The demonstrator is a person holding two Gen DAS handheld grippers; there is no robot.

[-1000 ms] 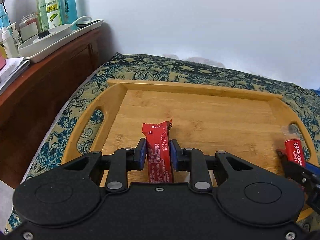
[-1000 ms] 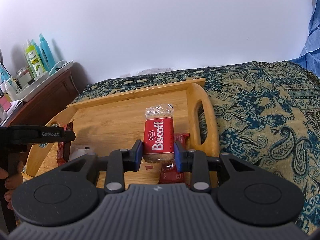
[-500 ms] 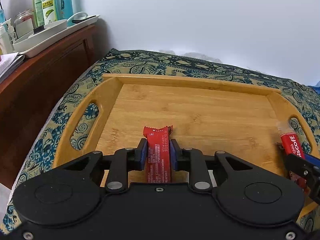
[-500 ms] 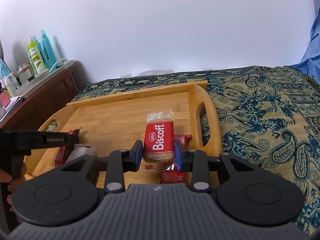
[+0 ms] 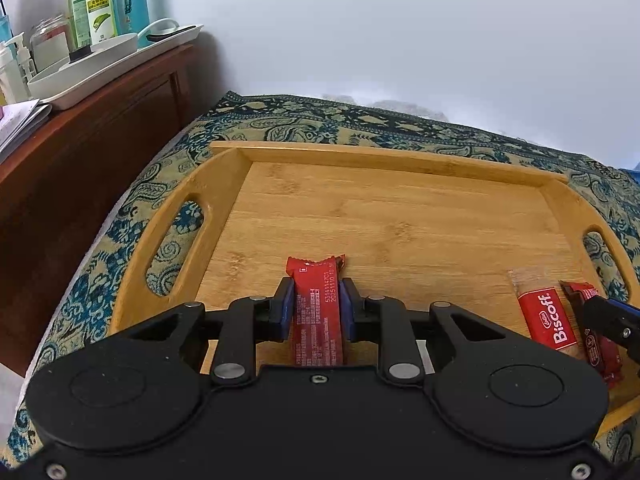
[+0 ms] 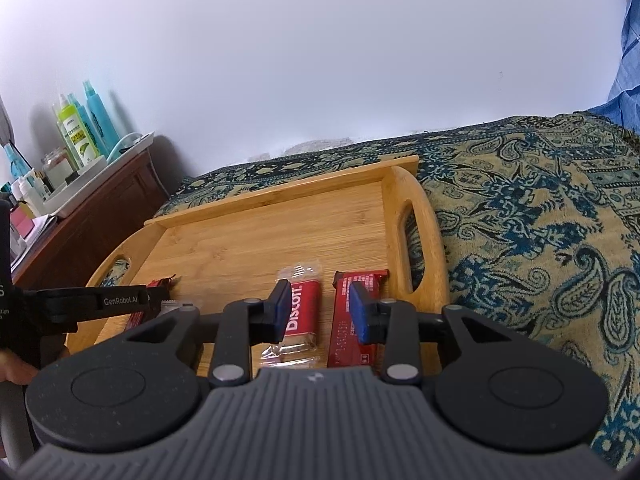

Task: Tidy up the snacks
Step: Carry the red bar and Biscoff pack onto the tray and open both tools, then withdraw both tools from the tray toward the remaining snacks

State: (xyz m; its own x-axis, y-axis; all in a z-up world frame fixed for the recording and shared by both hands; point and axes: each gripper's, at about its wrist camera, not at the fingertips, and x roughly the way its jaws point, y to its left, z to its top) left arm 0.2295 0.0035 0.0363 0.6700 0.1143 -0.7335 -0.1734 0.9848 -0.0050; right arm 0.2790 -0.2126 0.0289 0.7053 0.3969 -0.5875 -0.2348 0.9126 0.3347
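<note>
A bamboo tray (image 5: pixel 400 160) lies on a paisley cloth. My left gripper (image 5: pixel 316 300) is shut on a red snack bar (image 5: pixel 318 312) just above the tray's near left part. My right gripper (image 6: pixel 320 312) is open over the tray's right end. A Biscoff packet (image 6: pixel 302 312) lies flat on the tray between the fingers, nearer the left one. A second red bar (image 6: pixel 356 320) lies beside it, partly behind the right finger. The Biscoff packet (image 5: pixel 546 318) and that bar (image 5: pixel 598 344) also show in the left wrist view.
A dark wooden cabinet (image 5: pixel 80 152) stands left of the bed, carrying a white tray (image 5: pixel 108 64) with bottles (image 5: pixel 96 0). The paisley cloth (image 6: pixel 540 240) spreads to the right of the bamboo tray. The tray (image 6: pixel 280 232) has cut-out handles at both ends.
My right gripper opened and let go of the Biscoff packet, which now lies on the tray beside the second red bar. My left gripper still holds its red bar, slightly lower.
</note>
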